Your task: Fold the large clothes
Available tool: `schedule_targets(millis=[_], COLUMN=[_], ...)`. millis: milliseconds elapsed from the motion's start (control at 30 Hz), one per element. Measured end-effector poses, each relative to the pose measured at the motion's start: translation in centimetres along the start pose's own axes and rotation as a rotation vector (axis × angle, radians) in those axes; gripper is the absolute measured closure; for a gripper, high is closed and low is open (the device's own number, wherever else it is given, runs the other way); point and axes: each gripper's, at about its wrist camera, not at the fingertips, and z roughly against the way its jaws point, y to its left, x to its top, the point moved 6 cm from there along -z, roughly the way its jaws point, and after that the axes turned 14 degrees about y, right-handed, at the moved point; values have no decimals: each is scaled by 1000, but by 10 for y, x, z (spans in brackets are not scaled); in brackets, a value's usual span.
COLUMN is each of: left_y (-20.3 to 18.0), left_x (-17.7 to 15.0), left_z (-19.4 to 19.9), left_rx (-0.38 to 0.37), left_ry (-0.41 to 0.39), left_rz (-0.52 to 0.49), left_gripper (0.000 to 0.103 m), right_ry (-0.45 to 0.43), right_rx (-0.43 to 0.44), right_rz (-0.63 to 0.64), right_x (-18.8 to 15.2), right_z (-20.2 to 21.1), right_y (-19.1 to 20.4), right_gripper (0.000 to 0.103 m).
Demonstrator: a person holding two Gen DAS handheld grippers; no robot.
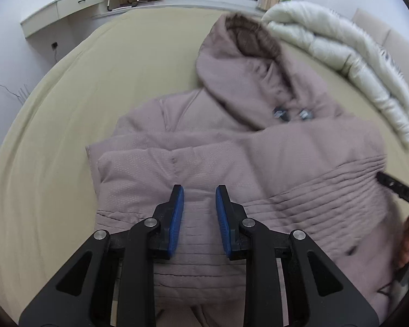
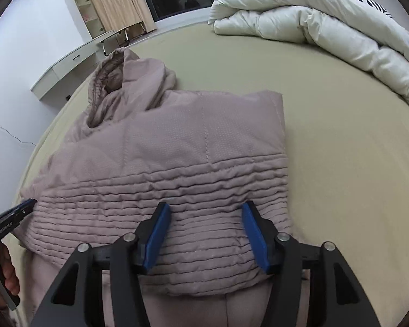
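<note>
A mauve padded jacket (image 1: 231,150) (image 2: 191,141) lies on the bed with its sides folded in and its hood (image 1: 245,54) (image 2: 117,81) at the far end. My left gripper (image 1: 199,190) hovers over the ribbed waist near the jacket's left edge. Its blue pads stand a narrow gap apart and only the fabric beneath shows between them. My right gripper (image 2: 206,205) is over the ribbed waist near the right edge, jaws wide, nothing pinched. Each gripper shows at the edge of the other's view: the right one (image 1: 395,188), the left one (image 2: 27,204).
The beige bed sheet (image 1: 68,136) (image 2: 340,163) spreads around the jacket. A rolled white duvet (image 1: 340,62) (image 2: 313,21) lies along the far right. A white desk (image 1: 54,11) and curtains stand beyond the bed. A hand (image 2: 2,269) holds the left gripper's handle.
</note>
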Motion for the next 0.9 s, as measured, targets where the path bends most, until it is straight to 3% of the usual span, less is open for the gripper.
schedule_targets(millis=[33,100,133,167,233,333,500,600,700,800,833,867,900], left_y=[3,8,8,6,1,-24,-36,-37,-40,-35,-32,-29,-26], left_x=[4,23,34,49,80,132,202,226,245,252,254,254,254], left_z=[11,31,33,32,29,10,-36,-63,-98,-125,-132,-135,-136], left_rx=[-22,-17,-33,-66,-140,-166,-73,-9,104,85,86,71,56], left_ry=[-30,-85,-88,-76,-55,-12,-7,-9,17,28,26,23,20], left_rz=[11,34,54,71,109,66,132,145,131,138,142,149,156], left_gripper=[80,79,70,43,26,26,26,26,26,26,27,41,48], right_ry=[-37,-132,-153,-151,-99,-67,-47,-17,-49,-119,-132,-145,-155], right_rx=[63,118,117,129,150,110,117,65,-14,-3,19,56,76], right_rz=[-32,-64,-71,-74,-72,-6,22,73,169,187,179,164,155], right_x=[5,20,27,39,60,78,72,60,51,42,42,42,43], right_z=[15,37,42,45,37,28,9,-16,-41,-51,-51,-50,-50], right_y=[-1,-6,-8,-7,-1,11,15,16,21,18,15,11,9], right_gripper=[33,13,11,11,11,11,11,11,7,5,5,5,5])
